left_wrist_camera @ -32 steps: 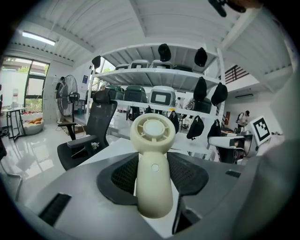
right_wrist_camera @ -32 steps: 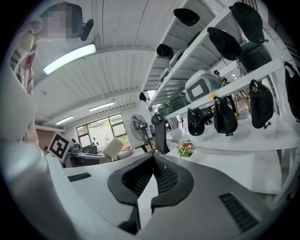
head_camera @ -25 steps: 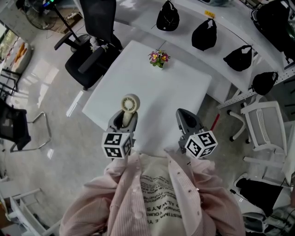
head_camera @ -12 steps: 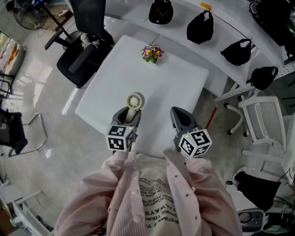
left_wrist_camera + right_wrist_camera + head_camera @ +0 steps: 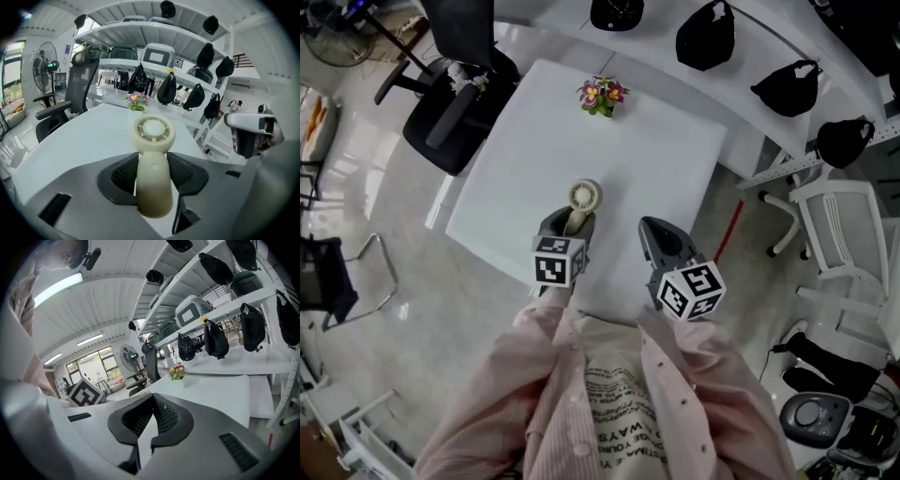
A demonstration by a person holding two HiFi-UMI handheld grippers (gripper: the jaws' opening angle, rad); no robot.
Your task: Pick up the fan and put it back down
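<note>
A white table (image 5: 628, 159) is taking up the middle of the scene. A black office chair (image 5: 450, 103) is standing at its far left corner, and a long white shelf (image 5: 745, 70) with black bags (image 5: 705, 37) is running along beyond its far side. A person in a pink striped shirt (image 5: 553, 394) is standing at the near edge, holding one gripper in each hand. The left gripper (image 5: 569, 223) is reaching over the near part of the table and clamping its jaws on the handle of a cream handheld fan (image 5: 153, 136). The fan's round head is sticking out past the jaws toward the far side. Whether the fan is touching the tabletop cannot be told. The right gripper (image 5: 152, 401) is hovering just right of it over the near edge, its jaws pressed together with nothing between them. A small pot of flowers (image 5: 600, 94) is sitting near the table's far edge, well apart from the fan.
</note>
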